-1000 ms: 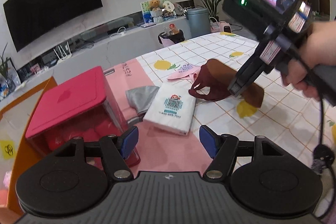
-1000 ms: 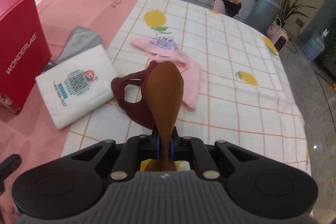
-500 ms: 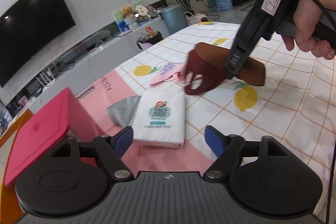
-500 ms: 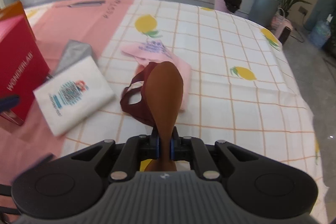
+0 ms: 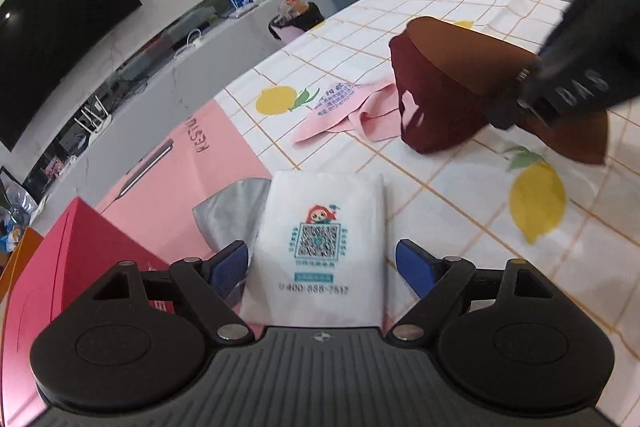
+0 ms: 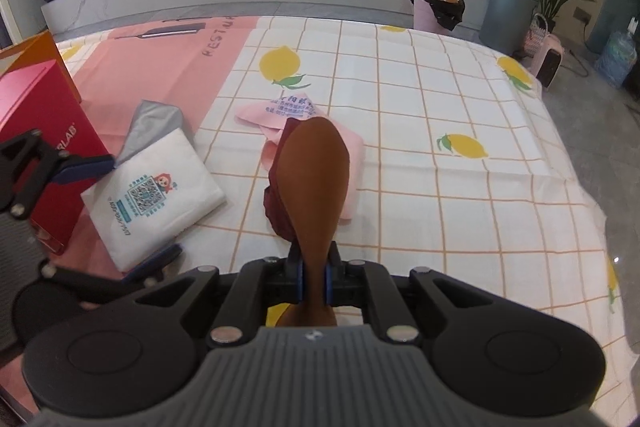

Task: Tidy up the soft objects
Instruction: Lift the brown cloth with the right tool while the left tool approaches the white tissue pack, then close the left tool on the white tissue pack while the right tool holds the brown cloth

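Left gripper [image 5: 322, 261]: fingers spread wide after just opening, straddling near end of white tissue pack [image 5: 320, 247], pads not pressing it. Pack flat on desk [image 6: 440, 131], overlapping grey cloth [image 5: 230, 211], beside red box [image 6: 36, 131]. Right gripper [image 6: 314, 279]: fingers clamped narrow on brown mask [image 6: 316, 183], lifted above desk, with maroon mask [image 5: 436, 107] hanging against it. Pink cloth [image 5: 344, 111] with printed text lying crumpled just beyond, on lemon-print tablecloth.
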Motion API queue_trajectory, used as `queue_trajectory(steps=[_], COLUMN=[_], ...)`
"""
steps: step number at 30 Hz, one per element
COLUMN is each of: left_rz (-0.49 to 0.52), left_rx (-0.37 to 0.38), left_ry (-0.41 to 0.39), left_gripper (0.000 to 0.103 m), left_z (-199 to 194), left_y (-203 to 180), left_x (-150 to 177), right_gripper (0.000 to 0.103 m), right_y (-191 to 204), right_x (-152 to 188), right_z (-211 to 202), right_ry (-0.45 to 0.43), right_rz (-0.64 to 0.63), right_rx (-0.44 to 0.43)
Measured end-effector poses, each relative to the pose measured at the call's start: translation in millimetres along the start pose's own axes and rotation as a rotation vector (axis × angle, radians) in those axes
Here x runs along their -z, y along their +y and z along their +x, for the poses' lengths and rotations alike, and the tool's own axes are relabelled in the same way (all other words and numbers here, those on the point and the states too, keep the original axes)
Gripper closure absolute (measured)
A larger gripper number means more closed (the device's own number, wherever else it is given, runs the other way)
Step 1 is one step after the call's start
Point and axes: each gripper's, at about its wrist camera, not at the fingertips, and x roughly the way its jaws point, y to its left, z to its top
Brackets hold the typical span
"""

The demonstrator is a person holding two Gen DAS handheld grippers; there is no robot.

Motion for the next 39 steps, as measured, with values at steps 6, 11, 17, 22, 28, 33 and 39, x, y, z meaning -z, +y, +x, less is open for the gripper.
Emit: queue_trajectory(steps=[6,11,17,22,28,33,39], left_rz=[-0.016,-0.052,-0.186,-0.163,-0.215,-0.35,-0.376], left_rx=[0.01,0.053,0.17,0.174,0.16,0.2,0.258], left_ry=[0.029,0.044,0.122,0.141,0.126,0.115,0.085], left_gripper=[0.005,0.015,0.028,0.03,0.031,0.031,0.031], left_z=[10,15,18,10,-10,-28,-45], left_y=[6,13,29,27,29,37,37], left_x=[-12,-16,-17,-17,-13,-3,1], right_gripper=[0.096,0.096,0.095,0.095,0.095,0.095,0.095], right_y=[-1,-3,-5,-4,-2,2,0], right_x=[-1,0,-1,0,6,9,14], right_z=[4,3,3,7,14,12,12], right_ry=[0.01,0.003,0.002,0.022,0.081,0.089,0.103], right_rz=[0.004,0.02,0.036,0.024,0.007,0.002,0.023], right_rx=[0.001,0.008,0.018,0.008,0.013,-0.009,0.003])
